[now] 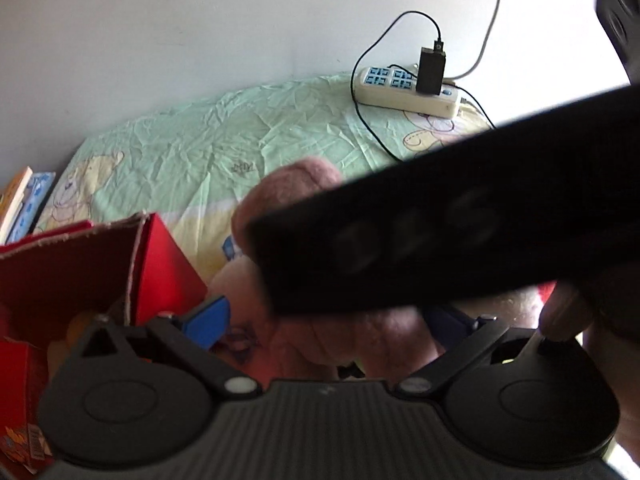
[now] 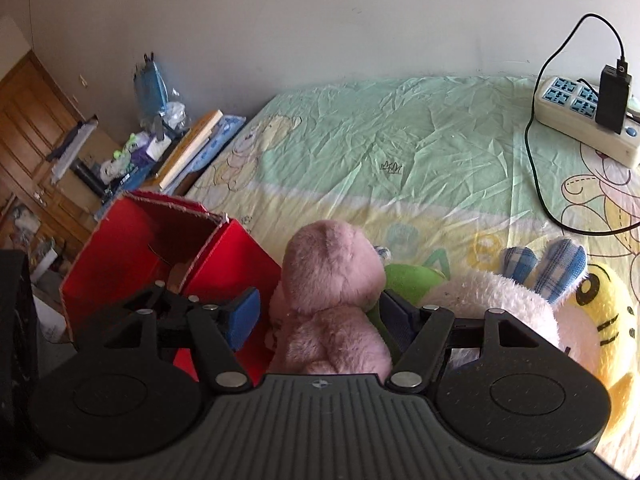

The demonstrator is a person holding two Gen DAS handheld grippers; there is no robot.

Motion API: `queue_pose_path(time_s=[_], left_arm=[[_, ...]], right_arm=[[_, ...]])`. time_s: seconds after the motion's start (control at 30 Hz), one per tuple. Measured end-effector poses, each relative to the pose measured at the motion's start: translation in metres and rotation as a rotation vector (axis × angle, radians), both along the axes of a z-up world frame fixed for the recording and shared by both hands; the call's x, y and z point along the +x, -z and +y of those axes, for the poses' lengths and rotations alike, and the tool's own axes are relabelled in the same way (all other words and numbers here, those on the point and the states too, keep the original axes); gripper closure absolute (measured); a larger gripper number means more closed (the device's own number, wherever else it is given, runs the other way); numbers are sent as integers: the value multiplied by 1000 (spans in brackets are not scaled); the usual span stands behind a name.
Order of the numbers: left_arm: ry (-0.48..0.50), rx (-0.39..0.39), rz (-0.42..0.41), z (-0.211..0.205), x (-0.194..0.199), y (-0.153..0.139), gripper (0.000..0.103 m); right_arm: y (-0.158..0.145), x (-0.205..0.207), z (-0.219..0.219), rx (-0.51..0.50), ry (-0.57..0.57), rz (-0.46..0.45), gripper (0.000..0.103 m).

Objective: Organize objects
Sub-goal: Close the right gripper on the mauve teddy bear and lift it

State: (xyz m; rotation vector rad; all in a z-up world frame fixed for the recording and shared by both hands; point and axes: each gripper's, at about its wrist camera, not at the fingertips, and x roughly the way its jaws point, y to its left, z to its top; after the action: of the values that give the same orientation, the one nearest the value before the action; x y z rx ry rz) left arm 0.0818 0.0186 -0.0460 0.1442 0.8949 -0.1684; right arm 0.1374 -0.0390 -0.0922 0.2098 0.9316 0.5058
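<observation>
A pink plush toy [image 2: 328, 296] sits on the bed beside an open red cardboard box [image 2: 168, 248]. My right gripper [image 2: 320, 312] is open, its blue pads [image 2: 242, 316] on either side of the plush, apart from it. A green toy [image 2: 408, 280], a white plush with blue checked ears [image 2: 516, 296] and a yellow plush [image 2: 608, 312] lie to its right. In the left wrist view my left gripper [image 1: 332, 324] is open around the same pink plush [image 1: 296, 188], next to the red box [image 1: 80, 264]. A black bar of the other gripper [image 1: 460, 216] crosses in front.
A white power strip [image 2: 588, 120] with a black charger and cable lies at the far right of the green printed bedsheet [image 2: 360, 140]; it also shows in the left wrist view [image 1: 408, 88]. Books [image 2: 188, 148] and clutter fill a side table at left.
</observation>
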Motion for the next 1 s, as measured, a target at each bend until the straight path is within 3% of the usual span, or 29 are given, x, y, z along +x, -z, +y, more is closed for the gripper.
queue_pose_path(time_s=[0.07,0.13,0.2,0.27,0.3,0.4,0.77,1.0], left_arm=[[10,40,-17,-5,0,4,3],[4,59,-29,-7,0,7,4],[2,57,-43,-7,0,6,8],[38,45,-37,-10,-2,5,27],[41,42,-29,-11,-3,5,30],[57,70,-62,-17,-9,3,30],[124,-10,-202,-9,-63,-43,31],[128,-31,-231,-4,-92,-58,33]], right_arm=[[3,1,8,-53,-21,-5,45],[4,2,6,-44,-19,0,58],[5,4,-2,5,-2,13,59],[4,1,-9,49,12,17,61],[3,-1,-11,60,20,14,61],[-1,-11,-14,92,43,-7,62],[-37,-65,-35,291,115,-79,64],[-44,-88,-32,333,108,-92,65]])
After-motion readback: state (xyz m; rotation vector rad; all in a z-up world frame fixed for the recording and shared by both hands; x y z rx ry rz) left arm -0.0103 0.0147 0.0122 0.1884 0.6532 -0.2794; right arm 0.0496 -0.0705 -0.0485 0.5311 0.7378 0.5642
